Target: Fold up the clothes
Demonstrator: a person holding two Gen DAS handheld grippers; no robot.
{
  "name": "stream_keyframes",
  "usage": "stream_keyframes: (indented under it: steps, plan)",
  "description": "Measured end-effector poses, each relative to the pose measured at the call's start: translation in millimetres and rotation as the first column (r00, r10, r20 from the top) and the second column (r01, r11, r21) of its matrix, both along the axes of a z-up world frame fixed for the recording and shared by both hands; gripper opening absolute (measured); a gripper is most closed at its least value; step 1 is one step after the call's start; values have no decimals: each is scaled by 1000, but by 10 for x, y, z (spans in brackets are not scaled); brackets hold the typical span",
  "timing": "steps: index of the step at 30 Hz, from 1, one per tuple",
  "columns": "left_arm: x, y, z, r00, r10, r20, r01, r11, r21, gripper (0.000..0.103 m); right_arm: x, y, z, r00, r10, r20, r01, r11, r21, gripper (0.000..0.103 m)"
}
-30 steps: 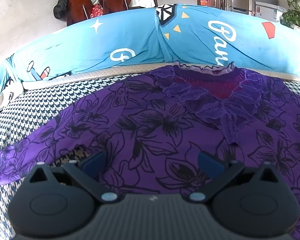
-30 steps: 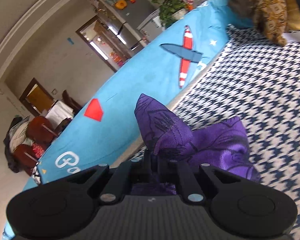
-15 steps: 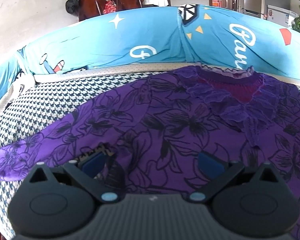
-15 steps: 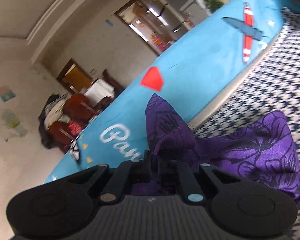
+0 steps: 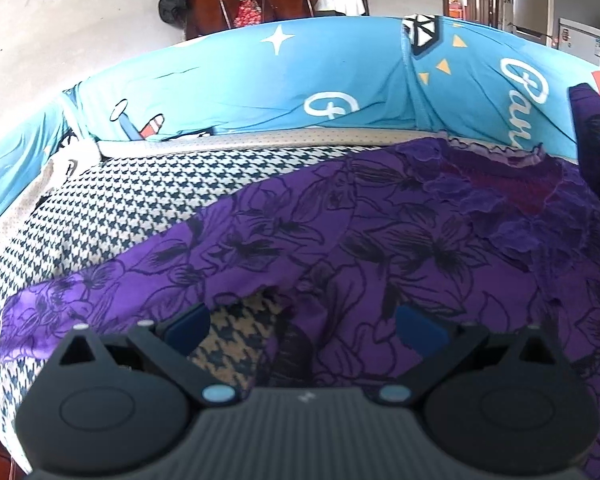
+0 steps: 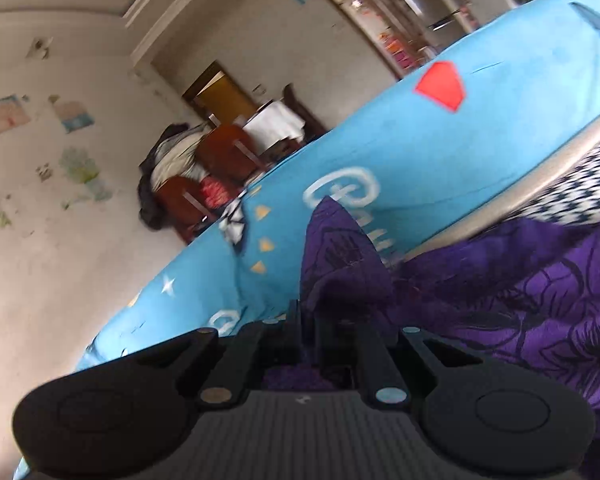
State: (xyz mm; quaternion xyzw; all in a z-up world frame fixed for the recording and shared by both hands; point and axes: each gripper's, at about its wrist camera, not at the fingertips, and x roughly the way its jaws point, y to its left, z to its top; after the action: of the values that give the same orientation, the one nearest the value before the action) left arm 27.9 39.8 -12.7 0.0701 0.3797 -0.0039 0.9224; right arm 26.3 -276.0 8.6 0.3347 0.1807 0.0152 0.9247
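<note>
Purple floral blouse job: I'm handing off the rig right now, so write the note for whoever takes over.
Right gripper: shut on a raised sleeve end of the purple floral blouse, held above the garment's right side.
Left gripper: open, empty, low over the blouse's lower left edge by the underarm gap.
Blouse lies front-up on the houndstooth sofa seat, ruffled collar toward the blue backrest cover; left sleeve is spread flat.
Done: right sleeve lifted.
Left: lay it across the body, fold the left sleeve, fold the body.

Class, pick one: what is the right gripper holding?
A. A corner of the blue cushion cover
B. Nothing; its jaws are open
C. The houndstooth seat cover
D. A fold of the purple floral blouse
D: the right gripper is shut on purple floral blouse fabric bunched above its closed jaws.
</note>
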Motion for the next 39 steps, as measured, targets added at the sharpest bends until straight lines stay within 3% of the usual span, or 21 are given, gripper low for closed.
stream_keyframes:
  steps: [12,15,23,31,39]
  plan:
    - [-9,278,-38,998,55,1,-55,998,3,103,310,723,-214,979,196,-57,-199,978,-58,9]
    - [-14,310,-53,998,67,3,-67,998,4,103,373,848,-304,963,244,-116,-253,965,-66,13]
    - [-37,264,-38,998,60,21,-61,998,5,103,327,927,-301,943,298,-150,-311,948,-71,24]
    - [-67,80,-46,998,21,52,-20,1000,-10,103,126,592,-199,965,173,-195,-198,973,-120,25]
    - [-27,-234,-12,995,-29,96,31,999,-14,103,-297,80,-60,974,44,-221,-91,975,-205,25]
